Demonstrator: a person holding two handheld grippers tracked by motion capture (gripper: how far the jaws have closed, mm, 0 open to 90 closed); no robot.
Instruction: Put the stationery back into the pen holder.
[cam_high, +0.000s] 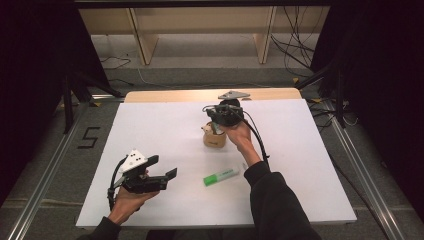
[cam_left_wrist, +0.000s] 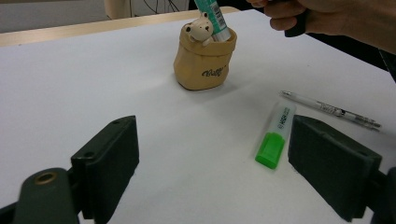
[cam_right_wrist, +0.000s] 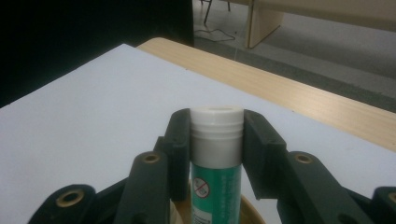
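While the white tabletop (cam_high: 165, 130) lies under both my hands, my right tongs (cam_right_wrist: 217, 140) pinch the green glue stick (cam_right_wrist: 215, 172) standing in the tan bear pot (cam_left_wrist: 204, 58) below them; my left tongs (cam_left_wrist: 215, 163) are spread, the green highlighter (cam_left_wrist: 275, 135) between them.

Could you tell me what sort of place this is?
Probably a recording lab: a white board table flanked by metal floor rails, black curtains at the sides, and loose cables behind.

Matt white tabletop (cam_high: 165, 135), glossy plastic glue stick (cam_right_wrist: 215, 158)
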